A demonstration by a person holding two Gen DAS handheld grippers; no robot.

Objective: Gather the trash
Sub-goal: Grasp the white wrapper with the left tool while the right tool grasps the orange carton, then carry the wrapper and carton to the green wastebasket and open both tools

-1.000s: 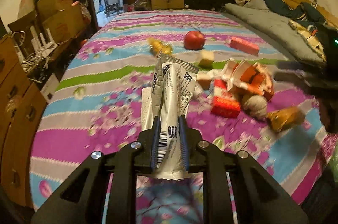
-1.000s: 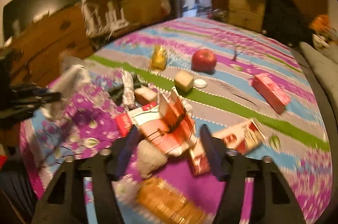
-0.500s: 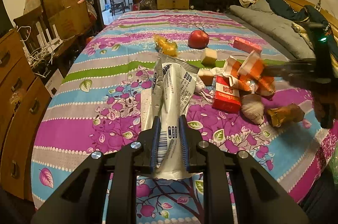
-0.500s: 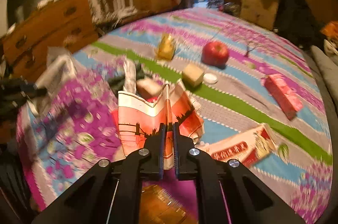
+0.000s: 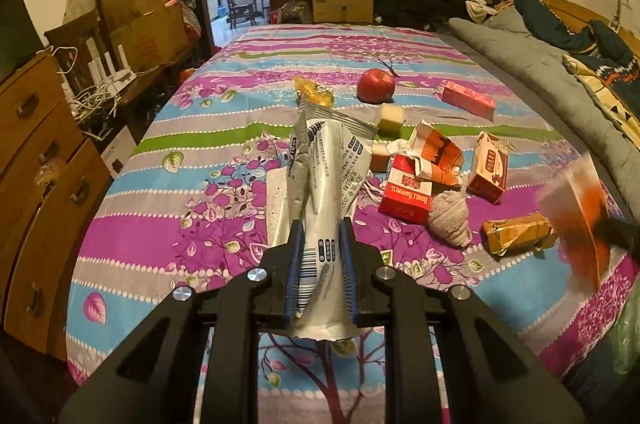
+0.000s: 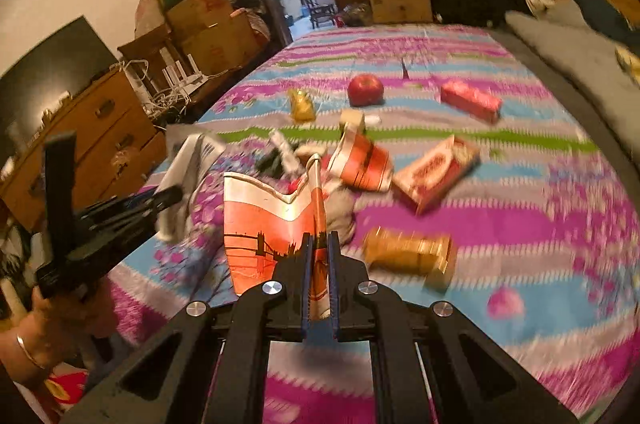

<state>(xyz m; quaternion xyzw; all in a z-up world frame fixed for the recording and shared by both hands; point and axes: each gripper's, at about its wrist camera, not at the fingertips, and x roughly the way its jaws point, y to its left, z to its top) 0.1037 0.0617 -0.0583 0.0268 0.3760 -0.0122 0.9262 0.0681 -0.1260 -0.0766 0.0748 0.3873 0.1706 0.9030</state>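
My left gripper (image 5: 320,236) is shut on a silver foil wrapper (image 5: 326,180) and holds it upright above the bed's near edge. My right gripper (image 6: 320,244) is shut on a crushed orange-and-white paper cup (image 6: 268,228), lifted off the bed; it shows blurred at the right of the left wrist view (image 5: 576,220). On the flowered bedspread (image 5: 208,180) lie another crushed cup (image 5: 438,154), a red carton (image 5: 408,196), a second carton (image 5: 490,166), a gold wrapper (image 5: 518,234) and a grey wad (image 5: 450,218).
A red apple (image 5: 376,86), a pink box (image 5: 468,99), a yellow wrapper (image 5: 314,92) and a tan cube (image 5: 390,118) lie farther up the bed. Wooden drawers (image 5: 36,160) stand to the left. A grey quilt (image 5: 532,64) lies along the right.
My right gripper shut on the orange paper cup and has lifted it back toward the near right edge of the bed. My left gripper kept its hold on the foil wrapper.
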